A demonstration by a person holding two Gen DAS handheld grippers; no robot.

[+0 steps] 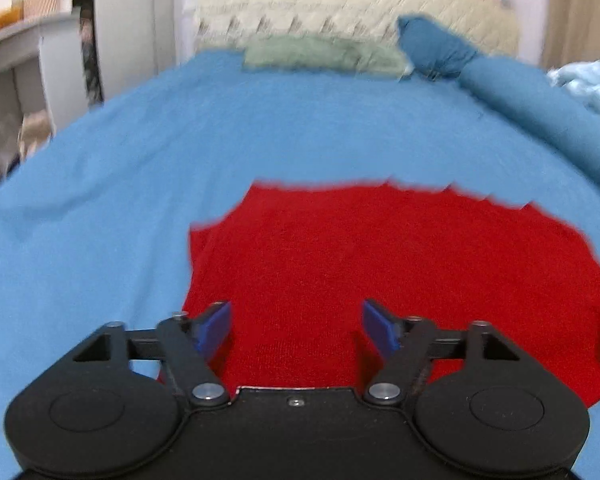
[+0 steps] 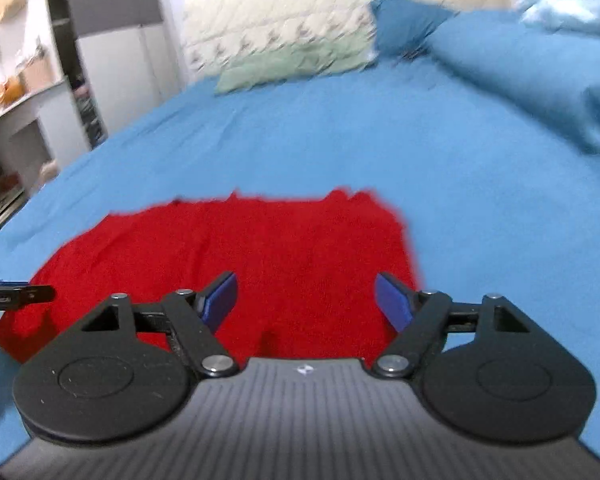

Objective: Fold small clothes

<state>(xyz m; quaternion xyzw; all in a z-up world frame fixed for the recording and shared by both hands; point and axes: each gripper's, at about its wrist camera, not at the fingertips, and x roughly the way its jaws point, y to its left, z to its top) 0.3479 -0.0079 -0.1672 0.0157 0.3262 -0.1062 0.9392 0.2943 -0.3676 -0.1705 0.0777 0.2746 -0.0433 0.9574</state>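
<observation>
A red knitted garment (image 1: pixel 380 264) lies flat on the blue bedsheet (image 1: pixel 100 200). It also shows in the right wrist view (image 2: pixel 228 252). My left gripper (image 1: pixel 296 320) is open and empty, hovering over the garment's near left part. My right gripper (image 2: pixel 306 296) is open and empty over the garment's near right part. A dark part of the left gripper (image 2: pixel 16 294) pokes in at the left edge of the right wrist view, over the garment's left side. Both views are motion-blurred.
A green pillow (image 1: pixel 324 54) and a dark blue pillow (image 1: pixel 436 46) lie at the head of the bed by a cream quilted headboard (image 1: pixel 340 4). A rolled blue duvet (image 1: pixel 548 120) runs along the right. White shelves (image 1: pixel 12 64) and a dark post (image 1: pixel 88 40) stand left of the bed.
</observation>
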